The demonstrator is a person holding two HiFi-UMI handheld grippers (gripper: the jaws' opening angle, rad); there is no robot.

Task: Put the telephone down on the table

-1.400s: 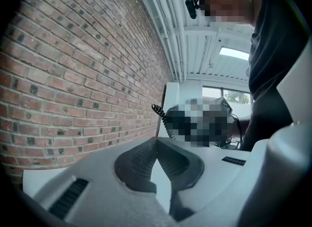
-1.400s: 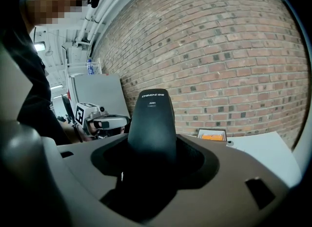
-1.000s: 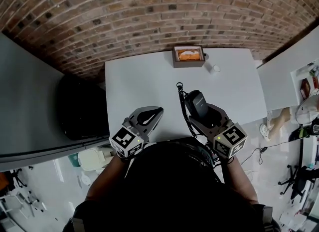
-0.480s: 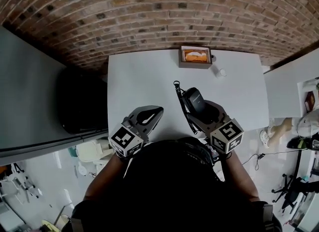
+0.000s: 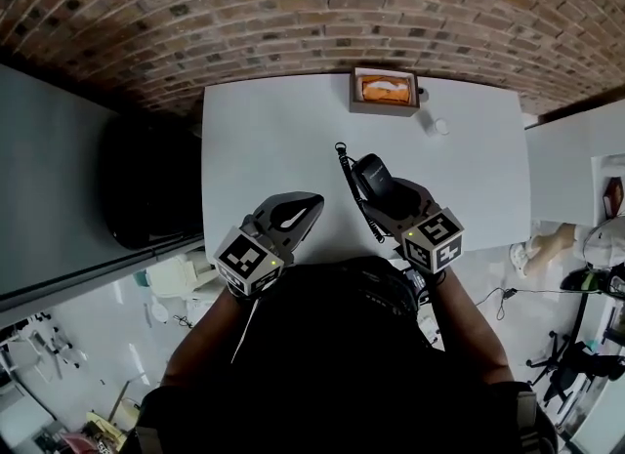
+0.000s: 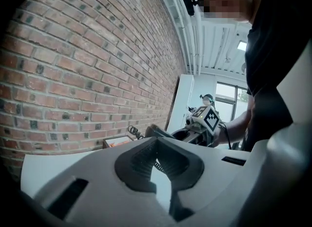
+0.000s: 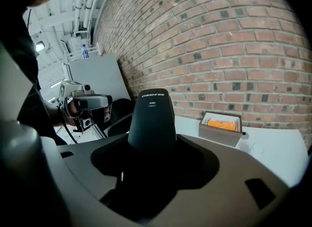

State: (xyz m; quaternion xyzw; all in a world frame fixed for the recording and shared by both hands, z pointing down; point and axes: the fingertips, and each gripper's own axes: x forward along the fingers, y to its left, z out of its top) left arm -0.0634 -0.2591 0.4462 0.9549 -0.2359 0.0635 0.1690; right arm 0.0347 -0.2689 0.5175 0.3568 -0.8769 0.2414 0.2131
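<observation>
The black telephone handset sticks up out of my right gripper, which is shut on its lower part. In the right gripper view the handset stands upright between the jaws, its base hidden in them. A black coiled cord hangs from it and runs along the white table. It is hard to tell whether the handset touches the tabletop. My left gripper hovers over the table's near edge, left of the handset, its jaws together on nothing.
A small wooden box with orange contents sits at the table's far edge by the brick wall. A small white round cap lies to its right. A dark chair or bag stands left of the table. Another white table is on the right.
The head view has drifted a little. My right gripper and the handset have edged slightly forward over the table. The left gripper has barely moved.
</observation>
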